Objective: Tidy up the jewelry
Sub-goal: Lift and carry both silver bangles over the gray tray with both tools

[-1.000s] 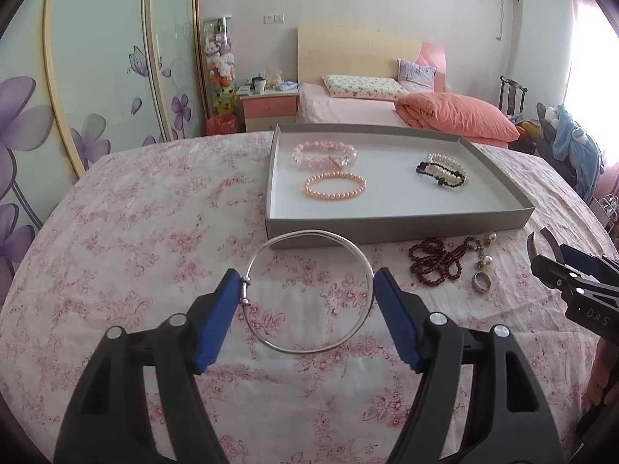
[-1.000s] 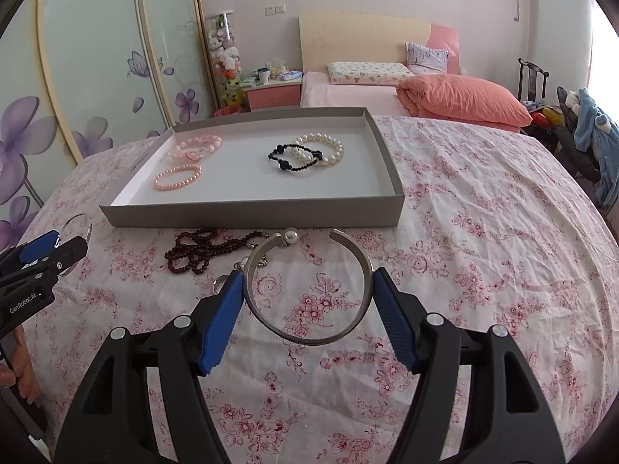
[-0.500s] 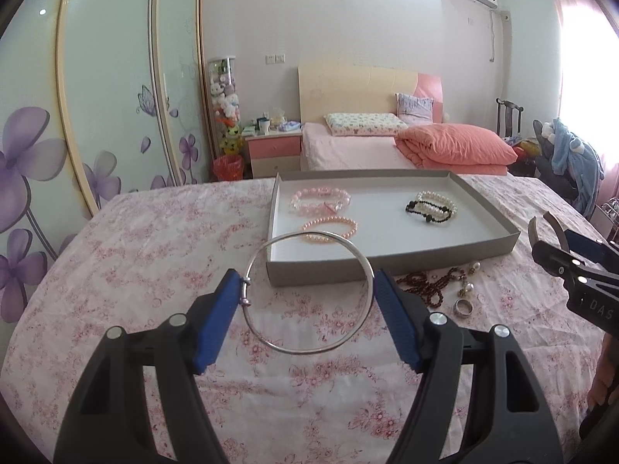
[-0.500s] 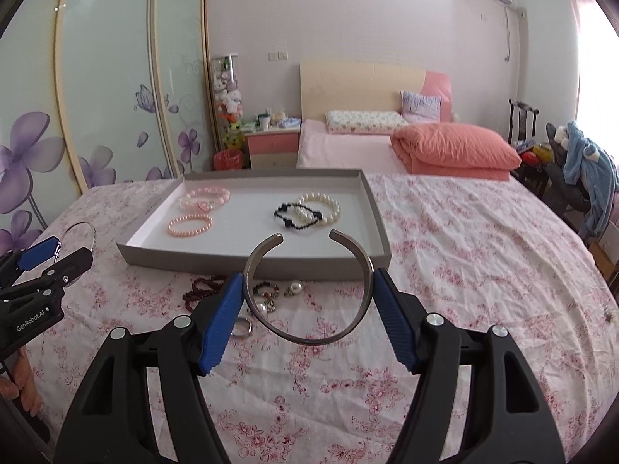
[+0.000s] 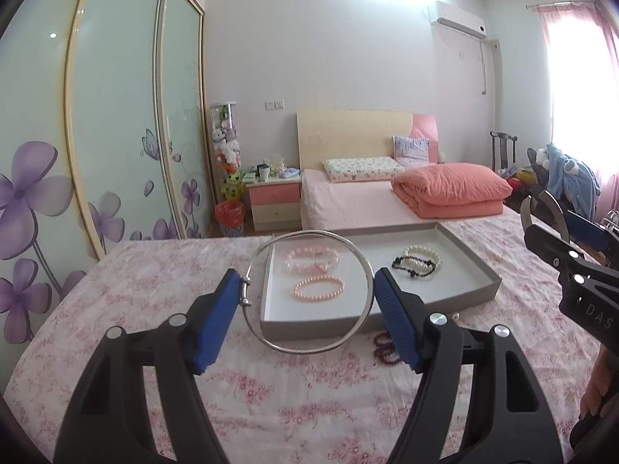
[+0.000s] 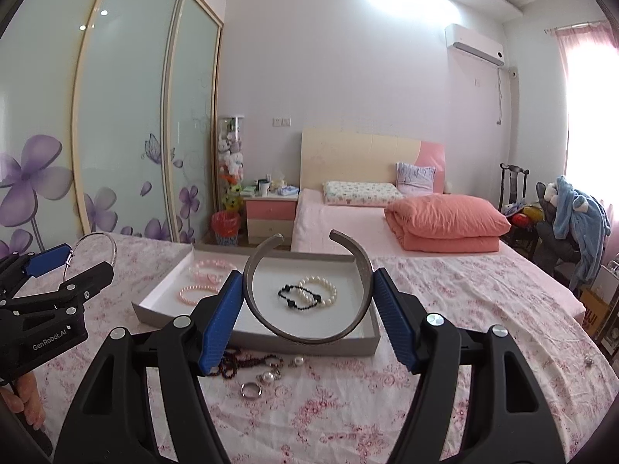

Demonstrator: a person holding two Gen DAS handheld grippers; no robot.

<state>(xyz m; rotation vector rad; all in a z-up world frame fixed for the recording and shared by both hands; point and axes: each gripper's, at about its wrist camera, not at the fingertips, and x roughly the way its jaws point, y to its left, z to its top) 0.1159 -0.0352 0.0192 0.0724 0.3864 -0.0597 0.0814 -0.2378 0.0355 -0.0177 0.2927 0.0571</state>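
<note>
Both grippers are sitting higher above the bedspread than a second ago and tilting up, so the tray now shows through the hoops they carry instead of above them.

The left gripper (image 5: 309,290) is grasping a thin silver bangle (image 5: 309,349) across its width, blue pads pressing on both sides, the clasp at the left pad. The right gripper (image 6: 307,299) is clamping an open grey cuff (image 6: 309,338) the same way, its gap facing away from the camera. Both are hanging in the air near the front wall of the grey tray (image 6: 247,334).

Inside the tray, two pink bead bracelets (image 5: 318,287) are lying at the left, a white pearl bracelet (image 6: 319,290) and a black one (image 6: 294,297) touching at the right.

In front of the tray, on the floral bedspread (image 6: 464,328), dark red beads (image 6: 247,361), pearl earrings (image 6: 269,377) and a ring (image 6: 250,389) are lying close together.
</note>
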